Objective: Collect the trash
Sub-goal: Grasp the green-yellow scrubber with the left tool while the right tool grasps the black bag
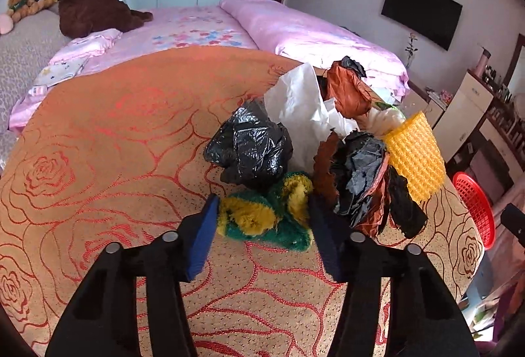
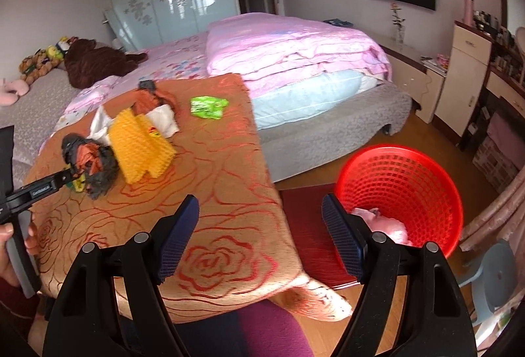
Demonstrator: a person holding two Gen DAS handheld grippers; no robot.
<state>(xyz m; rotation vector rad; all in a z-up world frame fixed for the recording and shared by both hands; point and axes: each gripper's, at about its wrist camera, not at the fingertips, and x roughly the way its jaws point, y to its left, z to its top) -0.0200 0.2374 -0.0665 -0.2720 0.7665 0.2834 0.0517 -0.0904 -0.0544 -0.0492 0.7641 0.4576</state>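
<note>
The left claw (image 1: 262, 219) is spread wide, its blue pads on either side of a green-and-yellow fuzzy scrap (image 1: 265, 216) at the near edge of the trash pile on the table (image 1: 98, 160) — not yet pinching it, as far as the left view shows. Just behind lie a black bag (image 1: 251, 150), white paper (image 1: 302, 107), brown and black film, and a yellow foam net (image 1: 415, 153). The right claw (image 2: 261, 239) is also spread and holds nothing; it hovers over the table's corner, near the red bin (image 2: 400, 189) on the floor, which already holds something pink. A green wrapper (image 2: 208, 106) lies apart from the pile. The scrap looks light, soft and squashy — probably safest gripped across its bulky middle, since loose fuzz could slip free. The thin film beside it may snag and drag along.
</note>
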